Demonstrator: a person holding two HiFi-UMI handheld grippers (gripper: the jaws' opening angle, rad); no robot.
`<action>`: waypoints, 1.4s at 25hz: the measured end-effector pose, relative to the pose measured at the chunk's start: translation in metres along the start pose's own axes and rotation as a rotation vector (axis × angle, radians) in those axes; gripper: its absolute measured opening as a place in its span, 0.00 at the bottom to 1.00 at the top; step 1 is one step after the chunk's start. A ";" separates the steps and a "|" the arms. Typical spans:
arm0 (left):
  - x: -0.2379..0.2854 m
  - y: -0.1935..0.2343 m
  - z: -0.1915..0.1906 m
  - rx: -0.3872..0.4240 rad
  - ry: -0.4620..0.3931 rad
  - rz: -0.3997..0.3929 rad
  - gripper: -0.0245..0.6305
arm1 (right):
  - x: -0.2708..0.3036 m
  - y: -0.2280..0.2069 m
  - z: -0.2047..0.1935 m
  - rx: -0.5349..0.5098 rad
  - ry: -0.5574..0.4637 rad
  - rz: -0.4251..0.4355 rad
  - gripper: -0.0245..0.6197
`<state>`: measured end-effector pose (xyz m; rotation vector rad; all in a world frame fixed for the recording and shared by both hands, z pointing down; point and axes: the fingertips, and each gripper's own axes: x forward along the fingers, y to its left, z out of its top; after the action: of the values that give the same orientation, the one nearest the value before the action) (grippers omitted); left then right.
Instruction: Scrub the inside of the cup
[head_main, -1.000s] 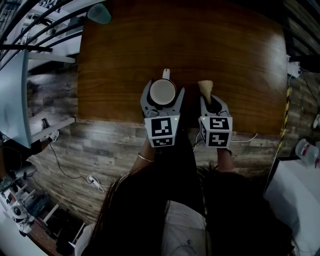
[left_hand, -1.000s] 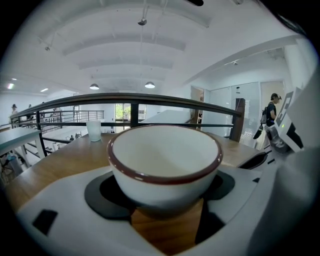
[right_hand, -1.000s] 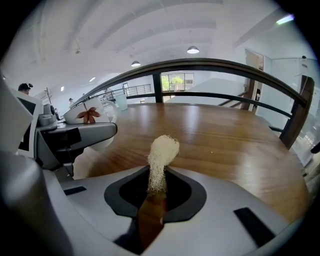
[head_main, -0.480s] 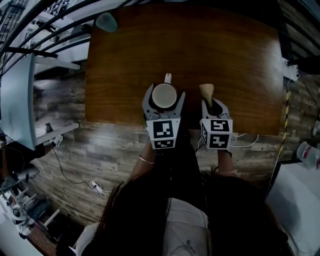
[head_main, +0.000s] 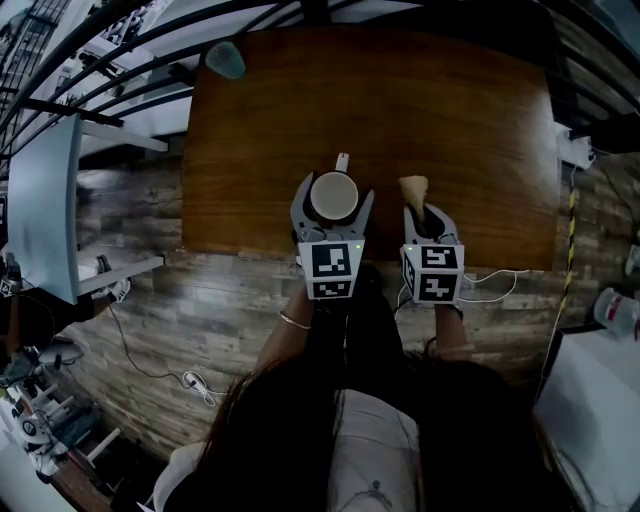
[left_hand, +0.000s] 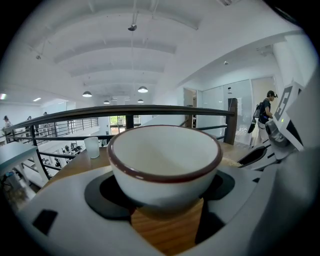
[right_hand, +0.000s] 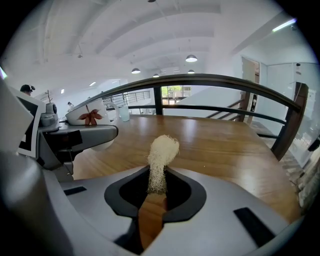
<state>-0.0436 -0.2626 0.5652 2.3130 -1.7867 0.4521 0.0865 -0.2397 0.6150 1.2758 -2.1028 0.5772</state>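
My left hand-held gripper (head_main: 333, 200) clamps the white cup (left_hand: 165, 160), my right hand-held gripper (head_main: 430, 215) the loofah scrubber (right_hand: 161, 155); scrubbing not yet begun.

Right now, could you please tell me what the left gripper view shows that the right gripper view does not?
Only the left gripper view shows the bare white inside of the cup, which is clamped in that view's jaws. Only the right gripper view clearly shows the pale scrubber pinched in its jaws, and a red pattern on the cup's outer wall. Both show the wooden table, the dark railing and a small tumbler.
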 end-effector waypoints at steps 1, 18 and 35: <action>-0.001 -0.001 0.002 0.004 -0.001 -0.003 0.66 | -0.003 0.000 0.001 0.001 -0.003 -0.001 0.17; -0.031 -0.017 0.025 0.050 -0.015 -0.056 0.66 | -0.043 0.018 0.018 0.014 -0.054 -0.004 0.17; -0.065 -0.035 0.033 0.075 -0.026 -0.088 0.66 | -0.087 0.030 0.029 -0.018 -0.118 -0.011 0.17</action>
<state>-0.0208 -0.2056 0.5128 2.4479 -1.6985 0.4851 0.0822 -0.1900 0.5320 1.3398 -2.1902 0.4871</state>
